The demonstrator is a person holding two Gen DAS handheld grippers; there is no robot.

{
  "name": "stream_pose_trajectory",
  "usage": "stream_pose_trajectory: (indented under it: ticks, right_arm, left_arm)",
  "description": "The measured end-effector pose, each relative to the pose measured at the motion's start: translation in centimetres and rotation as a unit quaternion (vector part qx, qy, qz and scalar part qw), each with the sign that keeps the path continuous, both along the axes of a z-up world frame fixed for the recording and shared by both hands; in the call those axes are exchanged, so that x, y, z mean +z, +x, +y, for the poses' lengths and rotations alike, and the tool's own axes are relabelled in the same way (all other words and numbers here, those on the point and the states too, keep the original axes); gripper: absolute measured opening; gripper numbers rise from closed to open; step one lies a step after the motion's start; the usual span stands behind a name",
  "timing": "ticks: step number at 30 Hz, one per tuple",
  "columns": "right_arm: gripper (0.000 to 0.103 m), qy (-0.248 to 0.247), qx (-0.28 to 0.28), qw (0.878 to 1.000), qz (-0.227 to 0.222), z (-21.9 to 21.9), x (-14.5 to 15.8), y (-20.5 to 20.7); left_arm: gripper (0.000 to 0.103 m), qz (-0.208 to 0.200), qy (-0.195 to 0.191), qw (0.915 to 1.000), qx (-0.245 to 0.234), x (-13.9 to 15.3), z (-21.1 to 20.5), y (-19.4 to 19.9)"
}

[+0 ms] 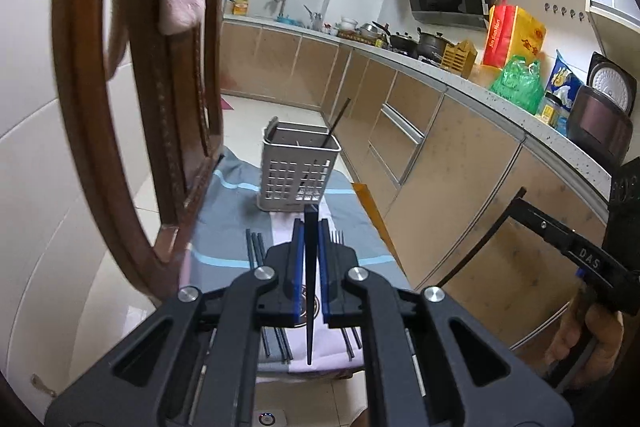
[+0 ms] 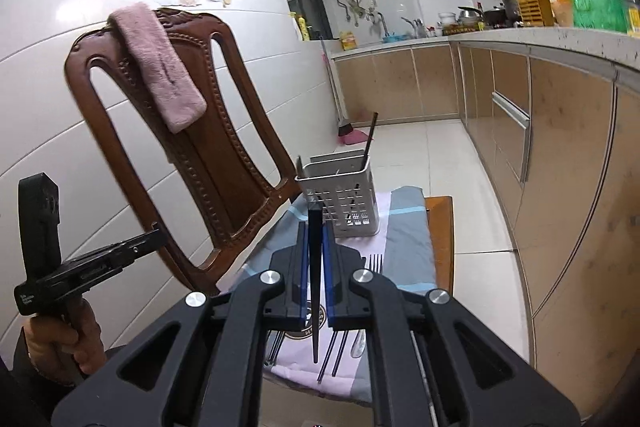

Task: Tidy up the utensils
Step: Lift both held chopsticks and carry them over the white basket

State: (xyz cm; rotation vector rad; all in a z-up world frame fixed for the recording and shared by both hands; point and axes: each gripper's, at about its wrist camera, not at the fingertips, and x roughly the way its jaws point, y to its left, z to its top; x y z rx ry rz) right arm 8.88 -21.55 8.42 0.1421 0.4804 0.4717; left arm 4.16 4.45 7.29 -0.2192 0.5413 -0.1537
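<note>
A white perforated utensil holder (image 1: 298, 169) stands at the far end of a cloth-covered chair seat (image 1: 224, 227), with one dark chopstick (image 1: 338, 119) leaning out of it. My left gripper (image 1: 311, 227) is shut on a black chopstick (image 1: 310, 287), held above the seat short of the holder. More chopsticks (image 1: 256, 247) and a fork (image 1: 338, 237) lie on the cloth below. In the right wrist view my right gripper (image 2: 316, 227) is shut on another black chopstick (image 2: 315, 279), near the holder (image 2: 340, 197). A fork (image 2: 375, 261) and chopsticks (image 2: 332, 355) lie beneath.
The wooden chair back (image 2: 180, 131) with a pink towel (image 2: 160, 63) rises on the left of the seat. Kitchen cabinets (image 1: 440, 155) and a cluttered counter (image 1: 516, 87) run along the right. Tiled floor (image 2: 420, 155) lies beyond the chair.
</note>
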Motion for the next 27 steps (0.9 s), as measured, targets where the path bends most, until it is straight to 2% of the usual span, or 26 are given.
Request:
stream_pose_trajectory:
  ticks: [5,14,18,21,27]
  right_arm:
    - [0.007,-0.002,0.002,1.0,0.007,0.2,-0.4,-0.7]
    - [0.007,-0.007,0.003,1.0,0.01,0.2,-0.5,-1.4]
    - [0.007,-0.005,0.01,1.0,0.01,0.4,-0.1,-0.6]
    - [0.007,-0.004,0.015,1.0,-0.01,0.7,1.9,0.6]
    - [0.007,0.005,0.01,0.996,-0.083,1.5,8.8,5.9]
  left_arm:
    - [0.007,-0.002,0.0,1.0,0.001,0.4,0.5,-1.3]
    - [0.007,-0.001,0.001,1.0,0.002,0.1,0.3,-0.3]
    - [0.007,-0.01,0.007,0.9999,-0.006,1.2,-0.1,1.1]
    - [0.007,-0.041,0.01,0.9991,-0.006,4.1,-0.2,2.9]
    - [0.007,-0.129,0.033,0.9912,0.003,12.6,-0.5,9.0]
